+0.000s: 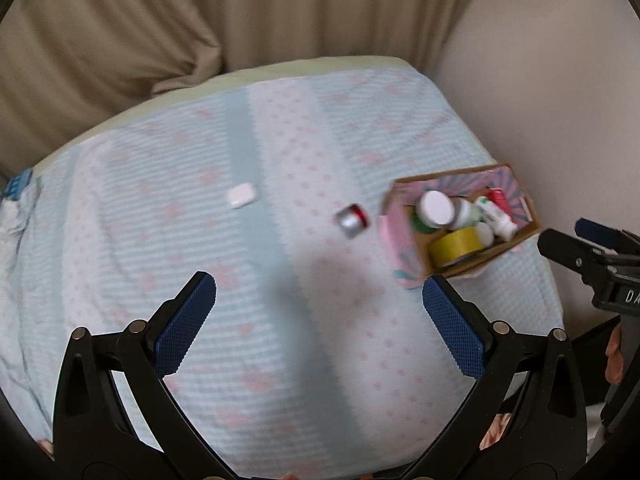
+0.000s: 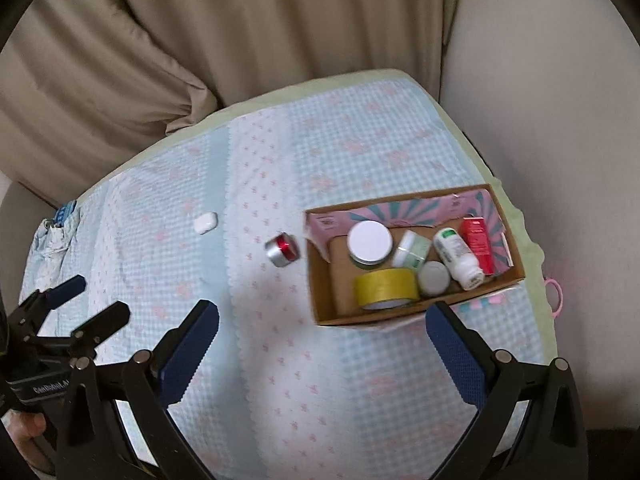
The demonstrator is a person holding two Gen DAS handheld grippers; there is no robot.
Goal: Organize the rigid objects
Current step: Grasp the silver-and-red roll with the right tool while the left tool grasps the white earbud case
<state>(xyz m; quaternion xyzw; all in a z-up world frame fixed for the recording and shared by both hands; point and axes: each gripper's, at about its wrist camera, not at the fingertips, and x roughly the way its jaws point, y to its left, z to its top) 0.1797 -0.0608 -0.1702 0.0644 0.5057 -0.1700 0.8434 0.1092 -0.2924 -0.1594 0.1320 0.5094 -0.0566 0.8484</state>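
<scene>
Both my claws, left claw [image 1: 319,308] and right claw [image 2: 322,336], hang released, empty. Box [image 2: 516,240] mostly filled; next grab silver-red jar [image 2: 282,249] just beside it, then white earbud case [image 2: 206,222].

A bed under a blue-and-pink quilted cover [image 2: 360,380] carries a white earbud case [image 2: 206,222] mid-bed, a red-and-silver round tin [image 2: 282,249] beside an open cardboard box [image 2: 324,300] near its right edge

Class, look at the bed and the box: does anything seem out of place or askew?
Two things lie loose on the bedspread, outside the cardboard box: a red-and-silver jar tipped on its side beside the box, and a small white case farther left. The rest sits inside the box.
</scene>
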